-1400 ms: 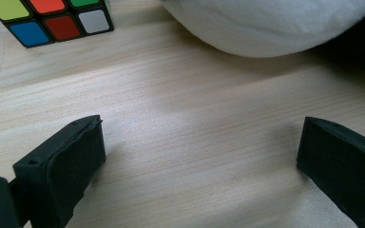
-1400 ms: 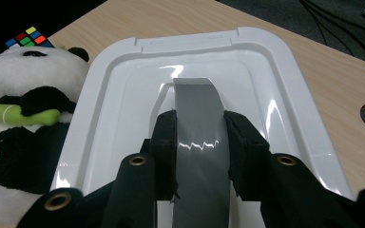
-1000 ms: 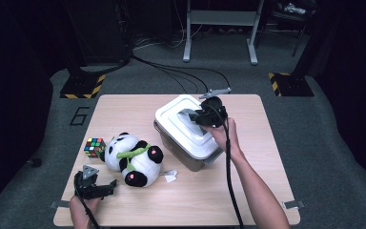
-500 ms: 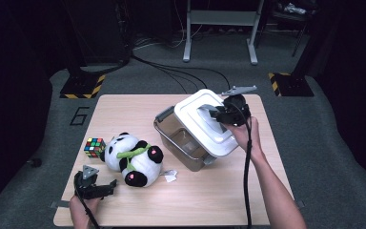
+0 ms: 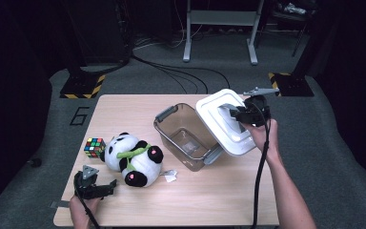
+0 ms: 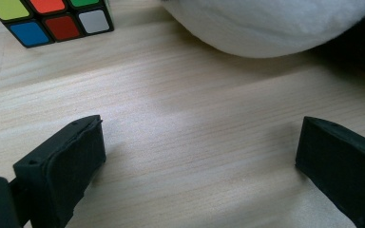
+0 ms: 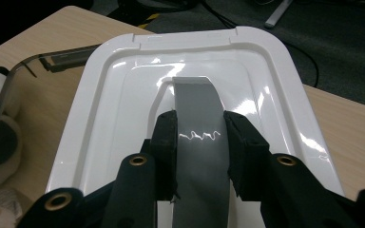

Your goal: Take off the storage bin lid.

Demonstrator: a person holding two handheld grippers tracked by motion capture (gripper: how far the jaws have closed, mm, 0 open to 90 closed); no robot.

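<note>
My right gripper (image 7: 198,135) has its jaws pinching the grey handle (image 7: 197,118) of the white lid (image 5: 224,125), held tilted just right of the clear box (image 5: 186,138), overlapping its right rim. The box stands open on the counter (image 5: 219,200). Left of the box lies the panda (image 5: 131,159); my left gripper (image 5: 95,186) rests near it, jaws spread, holding nothing.

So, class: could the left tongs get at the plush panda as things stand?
Probably yes. The left tongs stand open near the table's front edge, with bare wood between them and the plush panda just beyond; nothing blocks the way.
</note>
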